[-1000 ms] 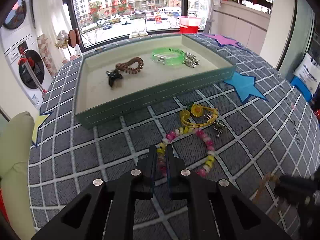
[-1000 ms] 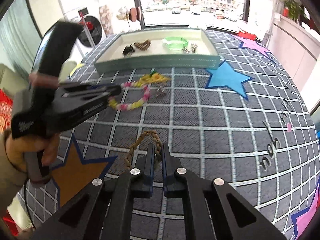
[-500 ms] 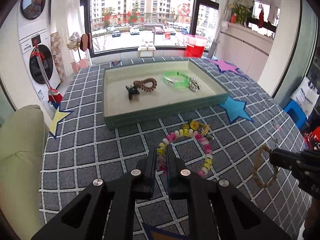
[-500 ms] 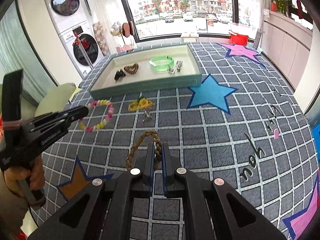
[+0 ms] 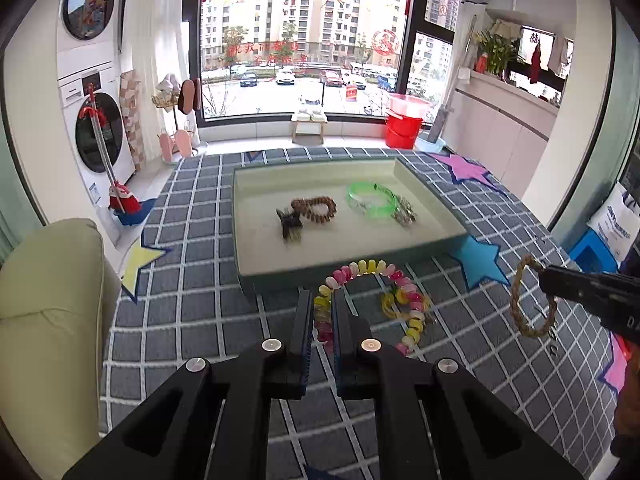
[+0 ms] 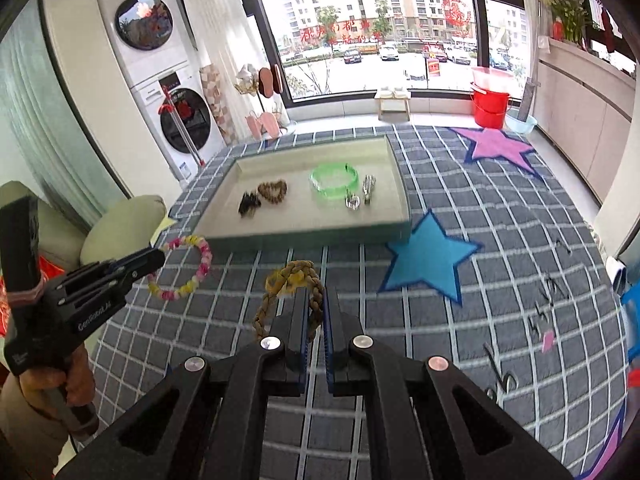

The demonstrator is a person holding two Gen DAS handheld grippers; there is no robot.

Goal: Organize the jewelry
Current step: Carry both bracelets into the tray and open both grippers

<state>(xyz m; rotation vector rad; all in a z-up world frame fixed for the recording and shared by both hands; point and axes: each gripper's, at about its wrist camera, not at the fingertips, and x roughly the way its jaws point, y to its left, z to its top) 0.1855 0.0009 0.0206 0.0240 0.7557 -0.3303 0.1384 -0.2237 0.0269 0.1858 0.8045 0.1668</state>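
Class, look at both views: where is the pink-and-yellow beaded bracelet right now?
The beaded bracelet hangs pinched in the left hand-held gripper, lifted above the checked rug, just in front of the tray.

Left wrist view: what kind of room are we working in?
Probably a home laundry balcony: stacked washer and dryer, a red bucket by the big window, and a star-patterned grid carpet.

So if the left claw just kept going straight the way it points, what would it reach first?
Probably the near wall of the green tray, just beyond the left claw, which is shut on the pastel bead bracelet. The claw seems raised, so it might clear the wall and pass over the tray; depth is unclear.
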